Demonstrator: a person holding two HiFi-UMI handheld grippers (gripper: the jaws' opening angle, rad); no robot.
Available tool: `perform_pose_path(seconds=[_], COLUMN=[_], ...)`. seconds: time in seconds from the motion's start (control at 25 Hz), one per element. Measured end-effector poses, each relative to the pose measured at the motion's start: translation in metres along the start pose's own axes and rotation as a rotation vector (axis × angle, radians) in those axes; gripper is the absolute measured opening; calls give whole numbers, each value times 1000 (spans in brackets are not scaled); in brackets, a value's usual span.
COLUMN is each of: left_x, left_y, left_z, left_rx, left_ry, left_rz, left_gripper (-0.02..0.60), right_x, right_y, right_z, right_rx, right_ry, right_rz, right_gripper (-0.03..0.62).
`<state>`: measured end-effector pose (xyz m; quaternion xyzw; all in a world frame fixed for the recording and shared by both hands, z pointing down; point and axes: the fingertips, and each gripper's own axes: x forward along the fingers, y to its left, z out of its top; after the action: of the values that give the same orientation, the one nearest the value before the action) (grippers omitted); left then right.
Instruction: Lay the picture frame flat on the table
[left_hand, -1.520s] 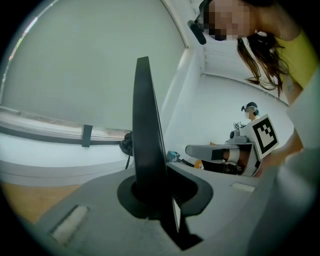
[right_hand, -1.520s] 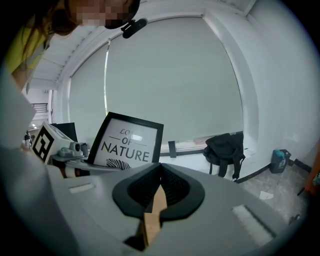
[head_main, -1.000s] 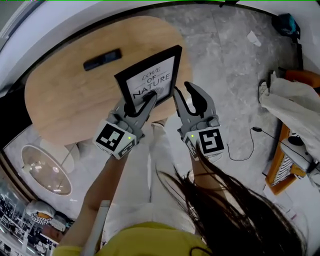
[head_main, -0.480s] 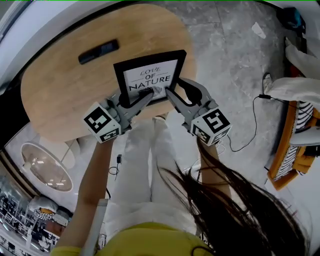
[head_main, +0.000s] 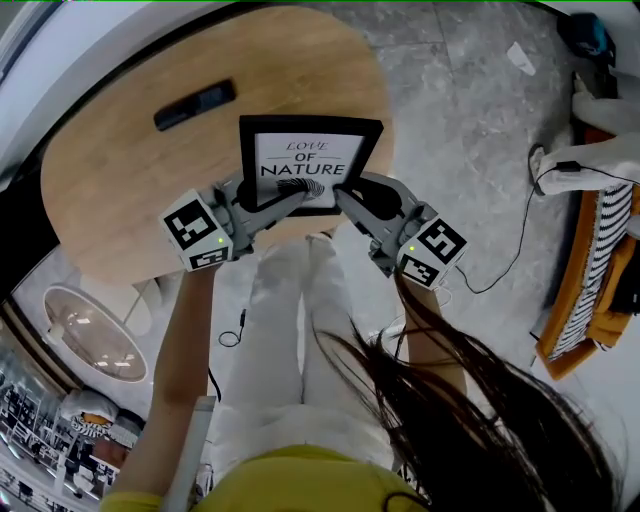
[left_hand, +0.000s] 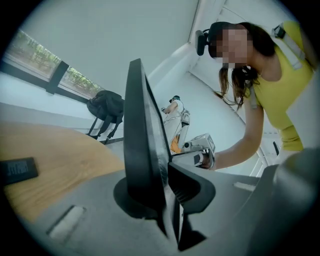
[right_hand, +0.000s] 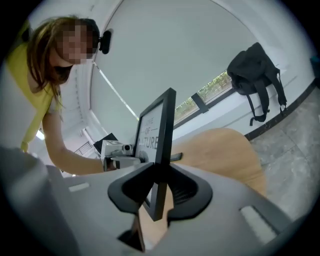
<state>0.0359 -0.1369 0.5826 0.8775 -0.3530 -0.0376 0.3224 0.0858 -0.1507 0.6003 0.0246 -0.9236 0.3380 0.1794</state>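
The left gripper pinches the near left edge of the picture frame. Its jaws have just been opening a little, though the pads look pressed on the frame. The frame stands steeply tilted over the near right part of the table, print facing the person. The right gripper clamps the near right edge, its jaws having just been closing. Both grippers should tip the top away evenly, lower it slowly, and release only once the back lies flat, clear of the table's near edge.

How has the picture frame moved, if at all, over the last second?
Yes: the picture frame has swung square, and its top-left corner now sits nearer the black device on the table.
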Motion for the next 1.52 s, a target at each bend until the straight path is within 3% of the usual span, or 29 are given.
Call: perform_pose_path(seconds=[0.16, 0.32, 0.48, 0.76, 0.92, 1.04, 1.52], left_x=[1, 2, -5, -3, 9, 19, 16], left_y=[22, 49, 72, 123, 167, 185, 177], left_z=[-9, -21, -25, -31, -30, -28, -28], left_rx=[-43, -121, -165, -236, -265, -255, -227], left_ry=[5, 4, -10, -9, -5, 7, 41], left_rz=[101, 222, 323, 391, 426, 438, 560], left_gripper=[139, 226, 249, 240, 70, 67, 94], right_x=[5, 11, 15, 23, 30, 35, 41], right_y=[2, -10, -26, -87, -133, -152, -161], right_z=[13, 12, 12, 5, 3, 6, 1], right_rx=[35, 55, 64, 94, 117, 144, 225], right_ry=[-75, -83, -74, -70, -78, -83, -53], right_rz=[-26, -55, -84, -160, -176, -182, -186], right_gripper=[71, 69, 67, 68, 69, 69, 71])
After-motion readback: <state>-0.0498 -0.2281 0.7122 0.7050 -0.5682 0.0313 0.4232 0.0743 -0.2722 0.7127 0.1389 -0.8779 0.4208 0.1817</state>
